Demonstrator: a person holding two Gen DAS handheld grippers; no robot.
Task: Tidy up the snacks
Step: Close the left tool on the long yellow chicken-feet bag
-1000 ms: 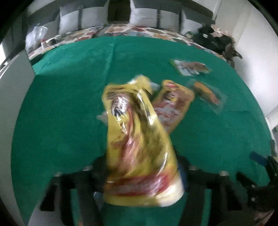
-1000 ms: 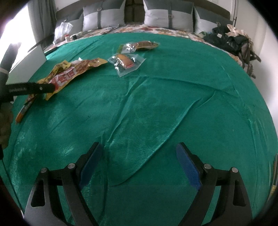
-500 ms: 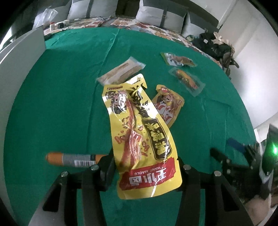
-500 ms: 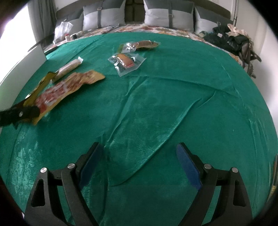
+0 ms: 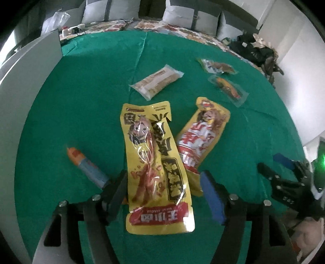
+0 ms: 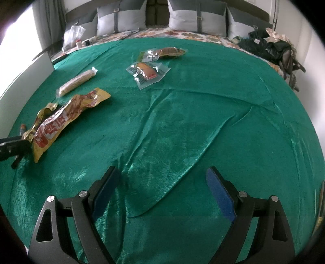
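Note:
A long yellow snack pack (image 5: 156, 170) lies flat on the green cloth (image 5: 81, 113) between the fingers of my left gripper (image 5: 164, 188), which is open around it. A second yellow and red pack (image 5: 201, 140) lies beside it to the right, partly under it. An orange and blue sausage stick (image 5: 85, 164) lies to the left. A beige bar (image 5: 156, 81) and two clear packs (image 5: 228, 89) lie farther off. My right gripper (image 6: 162, 190) is open and empty over bare cloth; the packs (image 6: 67, 115) lie to its far left.
A white panel (image 5: 26, 81) stands along the left edge of the bed. Grey pillows (image 6: 195, 18) and a plastic bag (image 6: 71, 36) are at the head. Dark clothes (image 6: 268, 46) pile up at the back right. The cloth has folds (image 6: 154, 126) in the middle.
The left gripper lowered the yellow pack beside the red pack and opened; the pack now lies flat on the cloth. The right gripper has not moved.

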